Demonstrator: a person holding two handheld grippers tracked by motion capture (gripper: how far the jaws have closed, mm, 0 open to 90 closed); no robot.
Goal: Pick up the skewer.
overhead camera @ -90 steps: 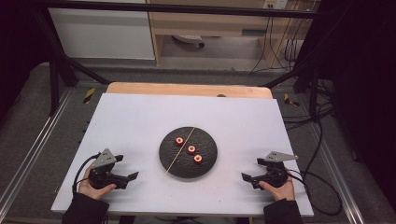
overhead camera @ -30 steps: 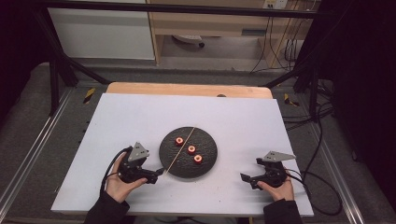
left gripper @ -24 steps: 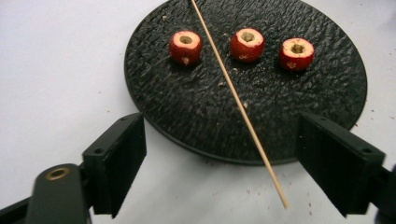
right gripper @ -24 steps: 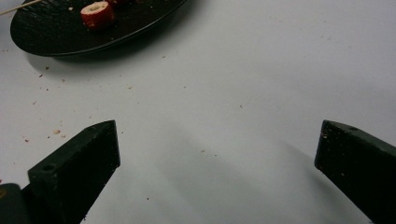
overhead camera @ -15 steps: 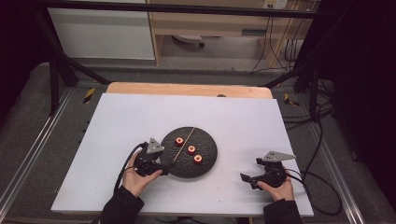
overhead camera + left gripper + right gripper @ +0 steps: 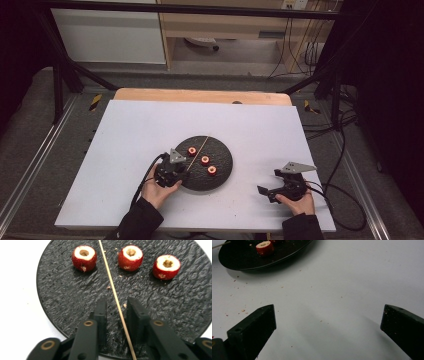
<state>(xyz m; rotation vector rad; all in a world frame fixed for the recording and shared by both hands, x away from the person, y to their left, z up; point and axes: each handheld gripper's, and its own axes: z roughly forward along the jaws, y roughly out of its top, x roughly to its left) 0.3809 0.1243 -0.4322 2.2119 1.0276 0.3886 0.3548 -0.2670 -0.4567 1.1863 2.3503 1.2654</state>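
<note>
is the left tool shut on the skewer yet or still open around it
Open. The left tool has just been closing, with the skewer between its jaws, but gaps show on both sides of the stick, which lies flat on the black plate.

Left gripper (image 6: 116,312) jaws just closing, narrowly apart; right gripper (image 6: 329,315) wide.

White tabletop (image 6: 135,130) with scattered crumbs, wooden edge strip (image 6: 200,95) along its far side, metal frame rails (image 6: 30,165) at both sides, black cables (image 6: 300,50) by a wooden cabinet (image 6: 225,25) behind, white panel (image 6: 110,35) far left.
</note>
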